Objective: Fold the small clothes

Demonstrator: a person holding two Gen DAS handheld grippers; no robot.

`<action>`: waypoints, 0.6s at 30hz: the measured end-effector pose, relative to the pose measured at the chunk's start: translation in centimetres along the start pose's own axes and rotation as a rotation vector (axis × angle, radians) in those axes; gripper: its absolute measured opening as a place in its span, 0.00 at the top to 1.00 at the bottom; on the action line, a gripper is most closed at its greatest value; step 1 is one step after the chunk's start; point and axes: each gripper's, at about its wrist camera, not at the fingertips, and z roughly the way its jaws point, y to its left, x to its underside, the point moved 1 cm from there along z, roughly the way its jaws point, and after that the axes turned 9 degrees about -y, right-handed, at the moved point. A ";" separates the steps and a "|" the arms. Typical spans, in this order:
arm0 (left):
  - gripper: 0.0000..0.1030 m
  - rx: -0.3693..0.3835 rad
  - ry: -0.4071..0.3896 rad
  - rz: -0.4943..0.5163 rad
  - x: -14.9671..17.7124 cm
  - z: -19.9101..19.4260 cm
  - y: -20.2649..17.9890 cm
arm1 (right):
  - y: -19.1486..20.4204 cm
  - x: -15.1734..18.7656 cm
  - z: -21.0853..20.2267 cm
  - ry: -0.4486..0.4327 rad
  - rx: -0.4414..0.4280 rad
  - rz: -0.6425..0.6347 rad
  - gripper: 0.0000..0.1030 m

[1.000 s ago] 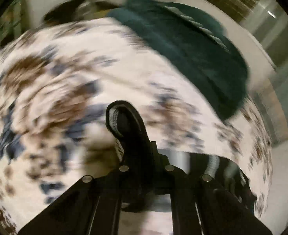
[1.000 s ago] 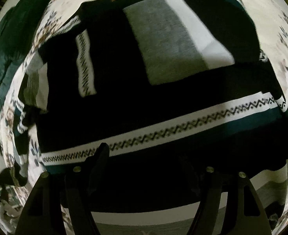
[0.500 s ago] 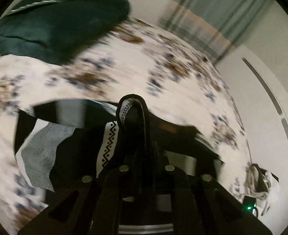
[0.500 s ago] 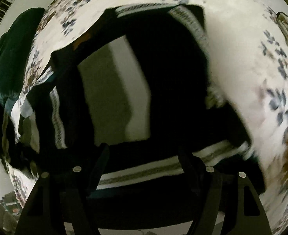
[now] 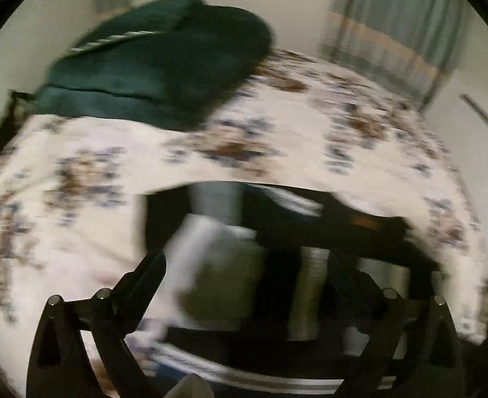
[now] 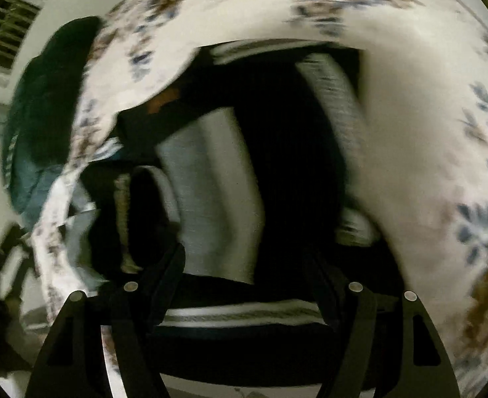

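So both grippers are over the bed here, pointing down at a black sweater (image 5: 310, 232) with grey and white panels and patterned white stripes. It's lying on the flowery bedspread (image 5: 277, 126), and everything's pretty motion-blurred.

The left gripper (image 5: 244, 265) has its jaws spreading apart right now, already wide. The sweater sits below and between them, but neither finger is pinching any cloth as far as I can see, so it's let go. The grey-white panel of the sweater shows right in the gap, closer to the left finger.

The right gripper (image 6: 244, 258) has its jaws partly apart too, hovering over the sweater (image 6: 293, 165). The grey panel runs up from between the fingers and a white striped band crosses just beneath them. Nothing looks clamped there, though it's dark and blurry near the fingertips.

Beyond the sweater, at the far side of the bed, there's a dark green blanket (image 5: 157, 63) piled up, well apart from the sweater. Curtains (image 5: 393, 16) hang behind the bed's far corner.
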 end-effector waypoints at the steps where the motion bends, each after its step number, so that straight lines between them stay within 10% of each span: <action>1: 0.03 -0.052 -0.008 -0.001 0.2 -0.2 2.1 | 1.1 -0.3 1.0 0.009 -0.018 -0.015 0.28; 10: 0.03 -0.283 0.087 -0.059 4.1 0.5 11.9 | 8.0 -1.9 10.9 0.073 -0.081 -0.066 0.31; 13: 0.03 -0.306 0.089 -0.071 4.3 0.7 12.7 | 9.6 -2.0 10.4 0.029 -0.072 -0.113 0.94; 18: 0.03 -0.265 0.075 -0.077 2.5 1.8 11.9 | 7.3 -3.4 3.2 -0.123 -0.018 -0.067 0.95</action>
